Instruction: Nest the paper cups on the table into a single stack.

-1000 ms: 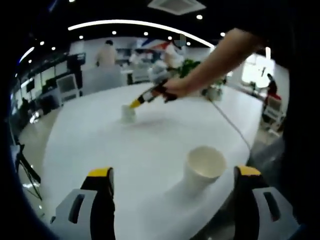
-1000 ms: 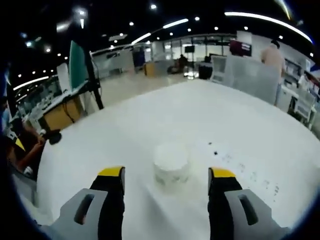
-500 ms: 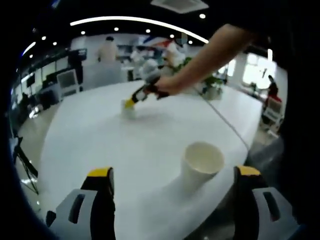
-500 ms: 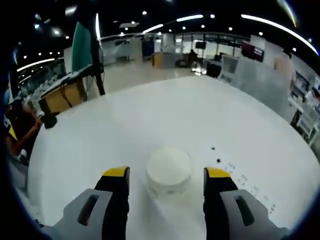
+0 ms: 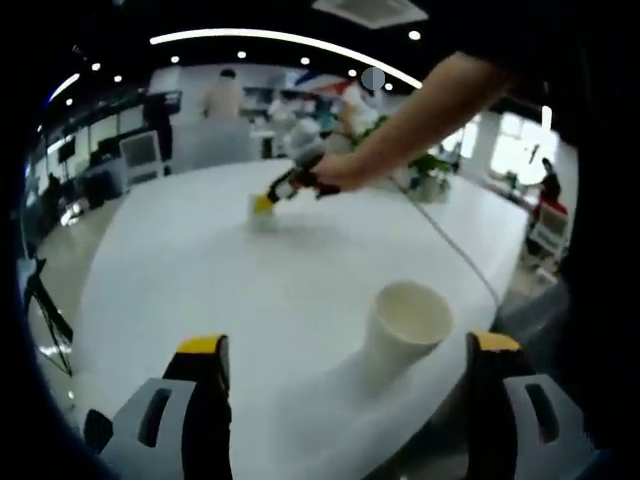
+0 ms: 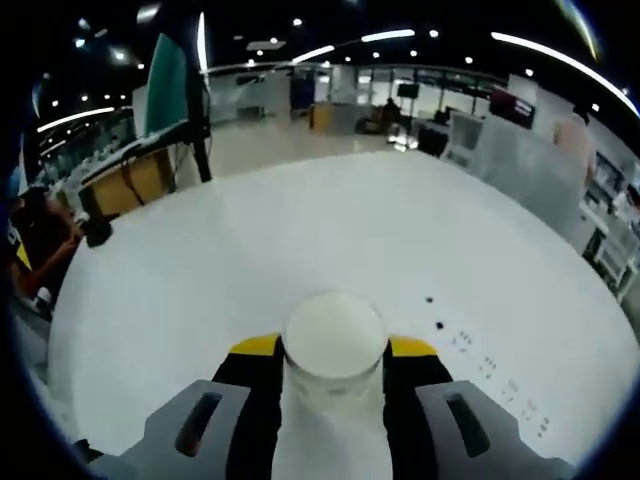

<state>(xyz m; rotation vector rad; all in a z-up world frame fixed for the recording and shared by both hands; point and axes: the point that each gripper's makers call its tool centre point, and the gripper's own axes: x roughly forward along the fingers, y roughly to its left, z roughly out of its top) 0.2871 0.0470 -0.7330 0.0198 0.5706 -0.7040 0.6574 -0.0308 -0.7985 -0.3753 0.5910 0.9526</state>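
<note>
R hand-held gripper (image 6: 333, 352) has now closed on upside-down cup (image 6: 333, 340); L hand-held gripper (image 5: 345, 350) still wide by upright cup (image 5: 404, 322).

We've got two matching grippers: the left gripper (image 5: 345, 360) and right gripper (image 6: 333, 360) both have chunky grey jaws with slotted cutouts, black inner faces and yellow tips. Our forearm (image 5: 420, 125) is bare.

A white table (image 5: 200, 290) bears two paper cups (image 5: 405, 325) (image 5: 262, 213).
</note>
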